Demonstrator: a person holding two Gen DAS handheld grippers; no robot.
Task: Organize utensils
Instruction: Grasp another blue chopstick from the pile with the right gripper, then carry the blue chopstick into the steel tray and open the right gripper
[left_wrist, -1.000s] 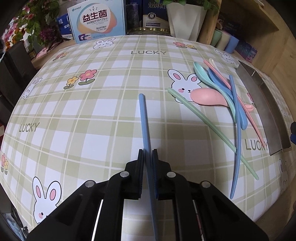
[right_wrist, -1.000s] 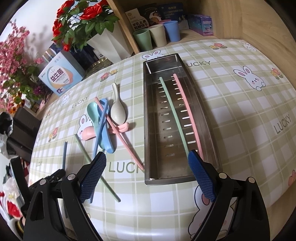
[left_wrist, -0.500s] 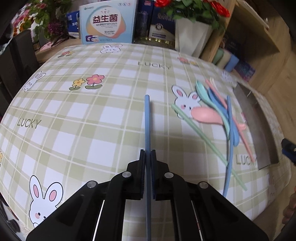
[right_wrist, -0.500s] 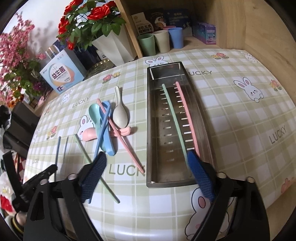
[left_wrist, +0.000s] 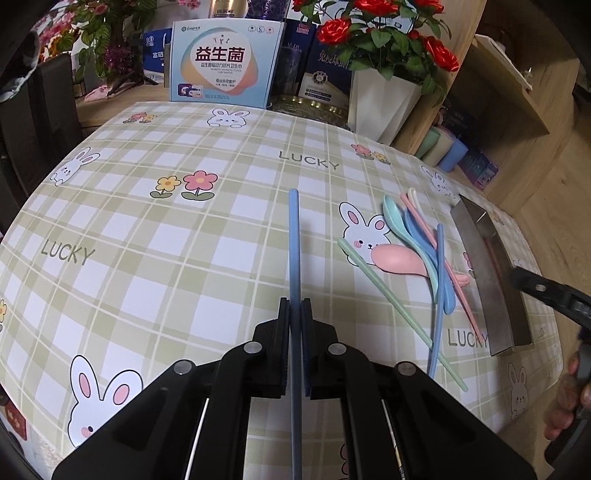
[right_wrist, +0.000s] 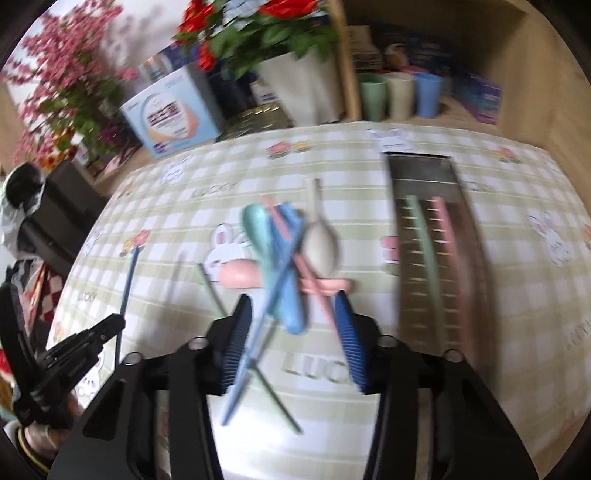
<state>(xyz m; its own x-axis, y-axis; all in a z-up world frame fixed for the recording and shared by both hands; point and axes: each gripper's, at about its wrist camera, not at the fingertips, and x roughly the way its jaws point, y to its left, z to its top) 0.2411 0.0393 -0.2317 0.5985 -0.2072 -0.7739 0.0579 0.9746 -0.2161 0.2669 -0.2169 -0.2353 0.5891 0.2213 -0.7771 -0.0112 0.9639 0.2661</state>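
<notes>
Between the fingers of the left gripper (left_wrist: 294, 314) a blue chopstick (left_wrist: 294, 251) is pinched tight, jaws closed on its shaft, its far end reaching straight ahead over the checked tablecloth (left_wrist: 147, 240) and its near end running back between the arms. Ahead and to the right of those fingers lies a loose heap: a green chopstick (left_wrist: 391, 306) slanting toward the table edge, a pink spoon (left_wrist: 397, 258), a teal spoon (left_wrist: 393, 212), a blue spoon (left_wrist: 419, 236), a second blue chopstick (left_wrist: 437, 295) and a pink chopstick (left_wrist: 439, 258) crossing one another. Farther right sits the steel tray (left_wrist: 491, 280), seen edge-on.

Over at the right gripper (right_wrist: 293, 339), the view is blurred, but the fingers stand well apart, holding nothing, with the heap directly ahead and partly between them; a cream spoon (right_wrist: 322, 240) shows there too. Right of those fingers, the tray (right_wrist: 421, 173) holds a green chopstick (right_wrist: 424, 247) and a pink one (right_wrist: 448, 236) side by side.
</notes>
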